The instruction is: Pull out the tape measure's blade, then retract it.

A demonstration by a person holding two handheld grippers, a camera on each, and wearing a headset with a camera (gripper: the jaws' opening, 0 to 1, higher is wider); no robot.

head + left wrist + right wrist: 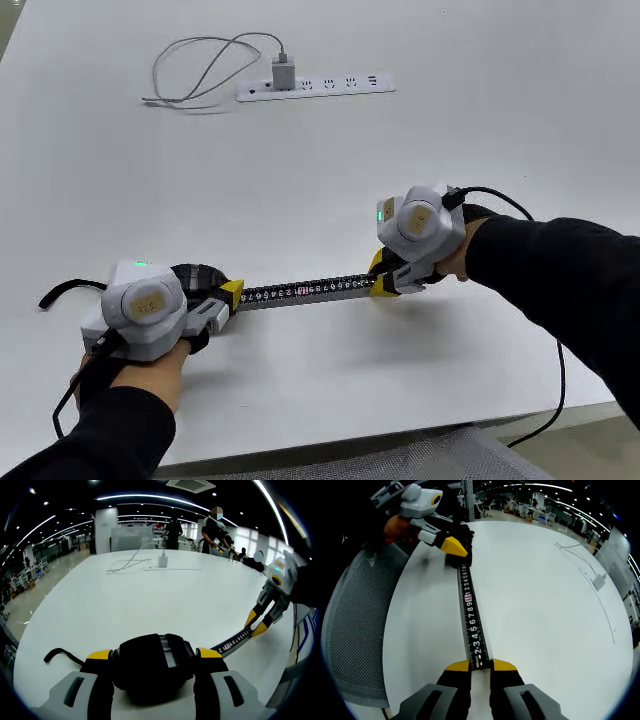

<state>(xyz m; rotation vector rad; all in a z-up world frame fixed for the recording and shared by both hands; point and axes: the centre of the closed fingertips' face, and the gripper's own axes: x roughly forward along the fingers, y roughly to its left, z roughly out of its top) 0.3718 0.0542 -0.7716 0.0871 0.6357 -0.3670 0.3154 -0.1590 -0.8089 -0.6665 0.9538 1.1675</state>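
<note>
Left gripper [154,654]: jaws pinch the black tape measure case [150,675], which rests on the white counter [150,595]. Right gripper [481,666]: jaws pinch the blade [470,612] at its tip. The blade lies drawn out flat between both grippers. Power strip [315,86] well apart, far side.

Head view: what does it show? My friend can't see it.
The left tongs grip a black tape measure case while the right tongs pinch the end of its blade, pulled out across a white table. A power strip lies at the far side.
</note>
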